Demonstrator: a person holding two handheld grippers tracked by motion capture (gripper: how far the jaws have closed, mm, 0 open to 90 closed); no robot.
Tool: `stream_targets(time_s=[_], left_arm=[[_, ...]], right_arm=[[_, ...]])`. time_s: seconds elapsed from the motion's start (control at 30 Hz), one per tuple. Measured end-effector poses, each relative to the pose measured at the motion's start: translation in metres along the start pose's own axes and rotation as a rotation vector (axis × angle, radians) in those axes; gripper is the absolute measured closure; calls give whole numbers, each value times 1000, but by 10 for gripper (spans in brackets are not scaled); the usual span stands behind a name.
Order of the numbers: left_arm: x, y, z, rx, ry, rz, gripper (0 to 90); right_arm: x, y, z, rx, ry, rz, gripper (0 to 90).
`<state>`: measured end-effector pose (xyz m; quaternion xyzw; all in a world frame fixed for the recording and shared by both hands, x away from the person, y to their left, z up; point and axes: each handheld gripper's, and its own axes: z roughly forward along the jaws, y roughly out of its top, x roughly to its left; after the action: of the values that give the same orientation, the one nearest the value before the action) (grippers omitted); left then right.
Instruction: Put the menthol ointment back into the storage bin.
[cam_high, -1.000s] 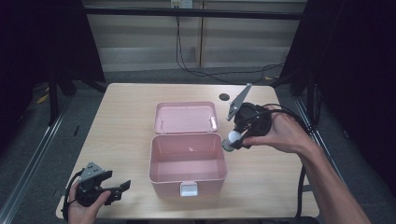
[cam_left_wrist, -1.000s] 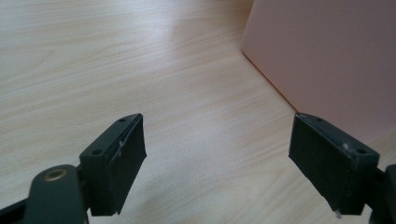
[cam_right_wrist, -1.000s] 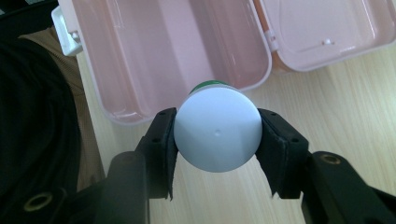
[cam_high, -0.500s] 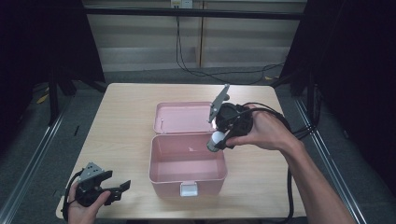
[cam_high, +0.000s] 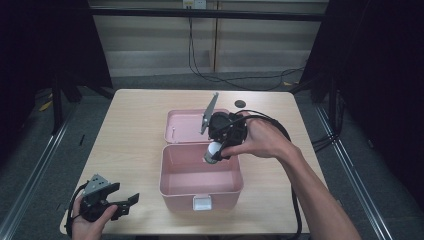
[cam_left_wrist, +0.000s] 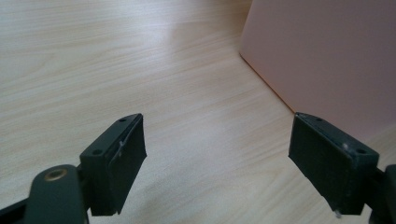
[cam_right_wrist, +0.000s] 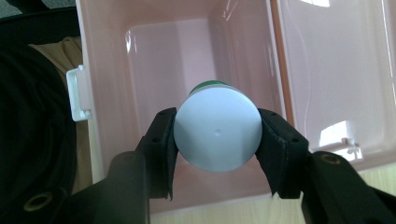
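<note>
A pink plastic box (cam_high: 176, 186) stands open in the middle of the table, its lid (cam_high: 182, 125) lying flat behind it. My right gripper (cam_high: 214, 152) hangs over the box's back right part, shut on a white-capped bottle (cam_high: 213, 151) with a green body. In the right gripper view the bottle's white cap (cam_right_wrist: 217, 133) sits squeezed between both pads above the box's bare inside (cam_right_wrist: 159, 60). My left gripper (cam_high: 125, 202) rests open near the table's front left corner, nothing between its jaws; the box's pink wall (cam_left_wrist: 327, 56) shows beyond them.
A wooden table (cam_high: 130, 130) carries the box. A small dark disc (cam_high: 240, 104) lies near the far edge. Cables trail from the right gripper over the table's right side. A white latch (cam_high: 202, 202) sits on the box's front wall.
My right gripper has carried the bottle leftward from beside the box's right rim to over its inside. The left gripper has stayed put.
</note>
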<state>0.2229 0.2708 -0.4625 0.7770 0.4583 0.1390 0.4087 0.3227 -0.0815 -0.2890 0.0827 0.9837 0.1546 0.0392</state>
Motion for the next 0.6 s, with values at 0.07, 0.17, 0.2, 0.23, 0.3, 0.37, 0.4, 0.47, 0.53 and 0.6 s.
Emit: stream_targets(time_s=[0.07,0.17,0.2,0.23,0.3,0.37,0.4,0.47,0.53,0.6], left_arm=[[0,0,0,-1,1,-1,186],[0,0,0,-3,2,-1,186],[0,0,0,-4,2,-2,186],[0,0,-1,-4,1,-2,186],[1,0,0,-4,1,-2,186],[1,0,-1,-4,4,-4,186],[1,0,-1,-3,5,-4,186],[1,0,-1,-6,4,-7,186],[2,0,-1,-7,5,-6,186],[2,0,-1,-6,4,-7,186]], right_arm=[[-1,4,3,0,6,-6,512],[-1,10,8,7,13,-15,512],[-1,12,10,4,20,-18,512],[-1,14,12,6,23,-20,513],[-1,18,16,8,33,-24,512],[-1,22,20,18,38,-35,512],[-1,24,23,19,47,-49,512],[-1,28,26,24,53,-49,512],[-1,31,30,25,55,-51,512],[-2,34,34,21,65,-56,512]])
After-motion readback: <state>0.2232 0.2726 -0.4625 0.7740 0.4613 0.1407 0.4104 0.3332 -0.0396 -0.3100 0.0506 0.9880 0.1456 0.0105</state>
